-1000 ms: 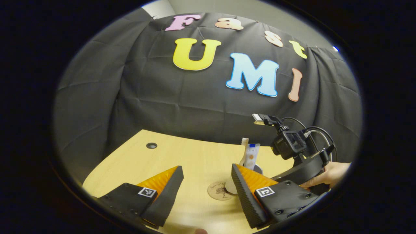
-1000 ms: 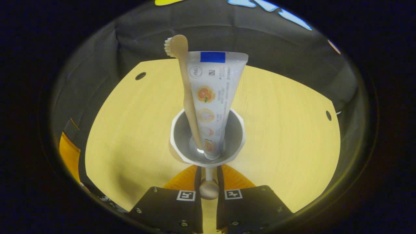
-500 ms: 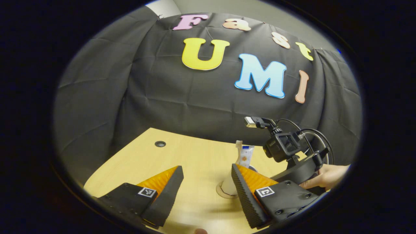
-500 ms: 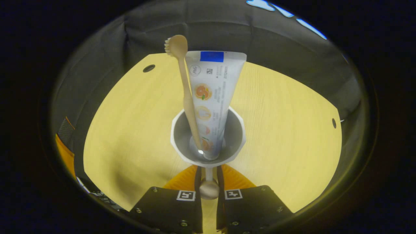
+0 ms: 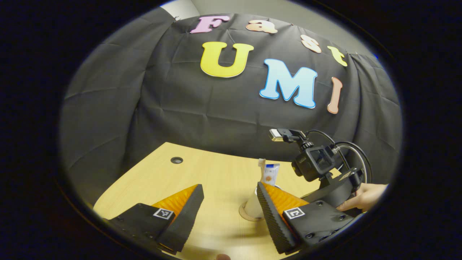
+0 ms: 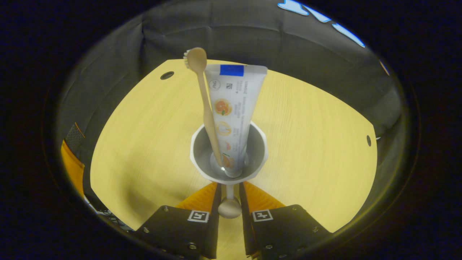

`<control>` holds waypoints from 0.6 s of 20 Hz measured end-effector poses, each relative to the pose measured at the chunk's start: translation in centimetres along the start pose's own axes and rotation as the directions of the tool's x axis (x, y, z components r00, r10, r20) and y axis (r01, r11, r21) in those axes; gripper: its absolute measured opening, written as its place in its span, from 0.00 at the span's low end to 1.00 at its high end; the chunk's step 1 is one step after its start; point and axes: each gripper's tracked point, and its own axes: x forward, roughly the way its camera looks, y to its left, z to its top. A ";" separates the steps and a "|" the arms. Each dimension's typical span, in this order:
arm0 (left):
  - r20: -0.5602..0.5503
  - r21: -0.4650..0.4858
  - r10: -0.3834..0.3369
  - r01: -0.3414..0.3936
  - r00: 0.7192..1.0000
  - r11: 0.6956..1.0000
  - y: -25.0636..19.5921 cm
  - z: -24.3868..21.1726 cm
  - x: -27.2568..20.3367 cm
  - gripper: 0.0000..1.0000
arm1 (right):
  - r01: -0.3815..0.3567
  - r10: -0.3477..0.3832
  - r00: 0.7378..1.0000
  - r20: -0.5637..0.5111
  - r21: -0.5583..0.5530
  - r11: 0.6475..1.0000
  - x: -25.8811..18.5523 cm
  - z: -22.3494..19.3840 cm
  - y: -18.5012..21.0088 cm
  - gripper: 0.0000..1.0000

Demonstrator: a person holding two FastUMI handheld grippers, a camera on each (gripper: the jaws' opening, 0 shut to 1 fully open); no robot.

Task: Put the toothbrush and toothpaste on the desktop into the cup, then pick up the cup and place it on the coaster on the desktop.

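Here we see, nearest in the right gripper view, the right gripper (image 6: 229, 191) with its jaws drawn close together on either side of the rounded knob handle of the white faceted cup (image 6: 229, 159); a thin gap shows at each side of the handle, so we cannot tell whether both fingers press on it. Just beyond the jaws the cup stands open towards us, grey inside. In it the pale wooden toothbrush (image 6: 204, 104) leans upright with its bristle head at the top left, and the white toothpaste tube with orange fruit pictures and a blue band (image 6: 231, 108) stands cap down, touching the toothbrush along its right side. Past the cup the light wooden bench (image 6: 310, 144) spreads out, with a small dark round hole (image 6: 166, 75) near its far left edge and another at the far right.

In the left gripper view, the left gripper (image 5: 230, 202) hangs above the bench with its jaws wide apart and nothing between them. Beyond its right finger, the cup sits on the round brown coaster (image 5: 247, 215), whose rim peeps out beneath it. To the right, a hand (image 5: 362, 196) holds the right gripper by its body, with its camera and cables on top.
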 end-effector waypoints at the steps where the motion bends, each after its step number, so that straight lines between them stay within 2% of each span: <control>1: 0.003 0.005 -0.006 0.006 1.000 1.000 -0.4 0.2 0.1 0.95 | -0.002 0.002 1.000 0.013 0.006 1.000 -0.6 0.1 -0.2 0.37; 2: 0.012 0.010 -0.010 0.010 1.000 1.000 -0.8 0.7 0.1 0.99 | -0.007 0.007 1.000 0.025 0.019 1.000 -1.3 0.1 -0.4 0.37; 3: 0.018 0.018 -0.013 0.013 1.000 1.000 -1.1 1.1 0.3 0.94 | -0.022 0.020 0.999 0.037 0.040 0.999 -2.0 0.1 -0.5 0.37; 6: 0.033 0.033 -0.030 0.029 0.999 0.999 -2.5 1.8 0.3 0.94 | -0.059 0.053 0.996 0.077 0.083 0.995 -4.0 -0.4 -1.0 0.37; 7: 0.037 0.037 -0.038 0.036 0.999 0.999 -3.1 2.0 0.3 0.91 | -0.071 0.062 0.994 0.093 0.097 0.993 -4.9 -0.5 -1.2 0.37; 9: 0.043 0.048 -0.050 0.048 0.998 0.998 -4.3 2.4 0.3 0.95 | -0.080 0.065 0.989 0.130 0.114 0.990 -6.5 -0.7 -1.9 0.37; 11: 0.050 0.057 -0.060 0.058 0.997 0.997 -5.4 2.7 0.3 0.91 | -0.088 0.064 0.983 0.170 0.137 0.987 -8.6 -1.0 -2.8 0.37; 12: 0.052 0.060 -0.064 0.061 0.997 0.996 -6.0 2.9 0.3 0.95 | -0.092 0.061 0.979 0.193 0.153 0.984 -9.6 -1.0 -3.3 0.37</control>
